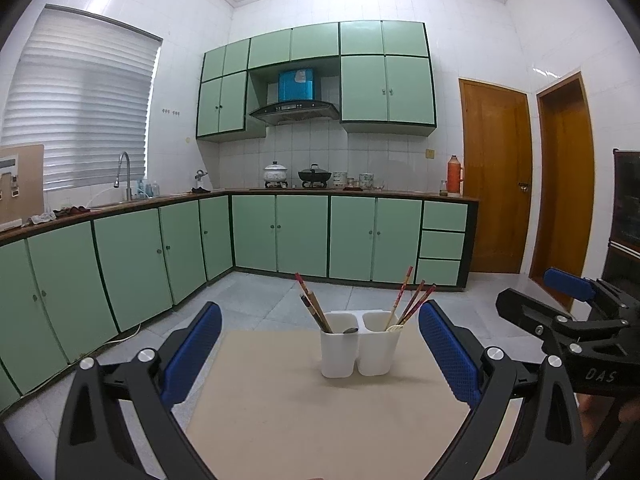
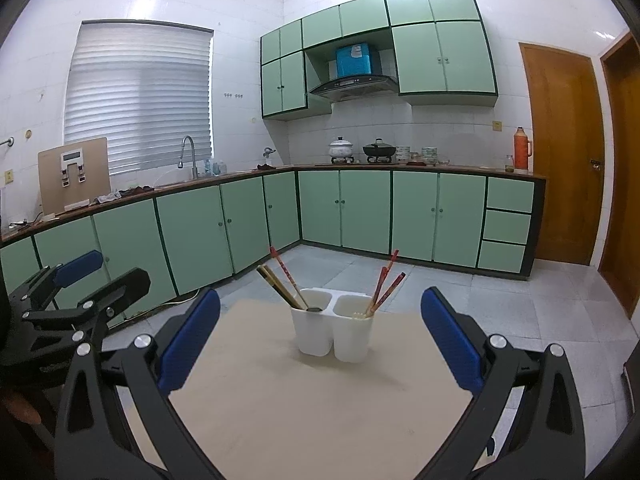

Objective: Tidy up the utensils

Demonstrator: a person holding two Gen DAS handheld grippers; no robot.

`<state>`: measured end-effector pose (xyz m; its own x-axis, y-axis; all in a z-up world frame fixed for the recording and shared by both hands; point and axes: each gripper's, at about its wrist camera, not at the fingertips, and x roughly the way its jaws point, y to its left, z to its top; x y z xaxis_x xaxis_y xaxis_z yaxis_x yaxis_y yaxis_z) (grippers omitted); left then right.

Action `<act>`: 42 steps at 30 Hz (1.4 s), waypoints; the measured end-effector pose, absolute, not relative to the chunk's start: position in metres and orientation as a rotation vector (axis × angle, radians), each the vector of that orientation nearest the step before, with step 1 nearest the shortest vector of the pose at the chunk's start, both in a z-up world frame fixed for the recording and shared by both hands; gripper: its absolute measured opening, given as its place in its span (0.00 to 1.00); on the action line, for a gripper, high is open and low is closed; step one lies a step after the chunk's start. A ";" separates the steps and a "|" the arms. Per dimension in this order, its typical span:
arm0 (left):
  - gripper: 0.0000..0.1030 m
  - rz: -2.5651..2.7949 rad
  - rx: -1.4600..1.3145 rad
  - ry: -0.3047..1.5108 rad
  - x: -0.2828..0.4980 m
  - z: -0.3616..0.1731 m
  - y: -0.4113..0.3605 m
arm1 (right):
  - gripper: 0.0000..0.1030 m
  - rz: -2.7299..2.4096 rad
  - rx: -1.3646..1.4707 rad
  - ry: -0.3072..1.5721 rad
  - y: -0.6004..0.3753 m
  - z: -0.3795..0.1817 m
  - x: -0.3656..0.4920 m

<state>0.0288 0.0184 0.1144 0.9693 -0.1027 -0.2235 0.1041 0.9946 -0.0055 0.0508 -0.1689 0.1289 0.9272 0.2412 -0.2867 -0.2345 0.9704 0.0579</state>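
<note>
A white two-compartment utensil holder (image 1: 357, 344) (image 2: 332, 330) stands upright at the far end of a beige table (image 1: 288, 408) (image 2: 280, 400). Its left cup holds dark and red chopsticks (image 1: 314, 306) (image 2: 282, 282) and a spoon (image 1: 351, 330) (image 2: 315, 309). Its right cup holds red chopsticks (image 1: 410, 300) (image 2: 385, 286). My left gripper (image 1: 320, 354) is open and empty, well short of the holder. My right gripper (image 2: 320, 342) is open and empty, also short of it. Each gripper shows at the side of the other's view: the right one (image 1: 568, 304), the left one (image 2: 76, 280).
Green kitchen cabinets (image 1: 280, 236) run along the far and left walls beyond a tiled floor (image 2: 540, 320). Wooden doors (image 1: 496, 176) stand at the right. The table's far edge lies just behind the holder.
</note>
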 end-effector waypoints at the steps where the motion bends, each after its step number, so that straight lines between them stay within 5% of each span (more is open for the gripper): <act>1: 0.94 -0.104 0.007 0.225 0.029 0.115 0.018 | 0.95 0.244 0.023 0.297 -0.168 0.129 0.050; 42: 0.94 -0.094 0.002 0.218 0.027 0.115 0.022 | 0.95 0.247 0.014 0.292 -0.166 0.130 0.050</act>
<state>0.0268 0.0221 0.1151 0.9719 -0.0928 -0.2165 0.0931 0.9956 -0.0087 0.0497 -0.1664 0.1298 0.9278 0.2427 -0.2834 -0.2388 0.9698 0.0488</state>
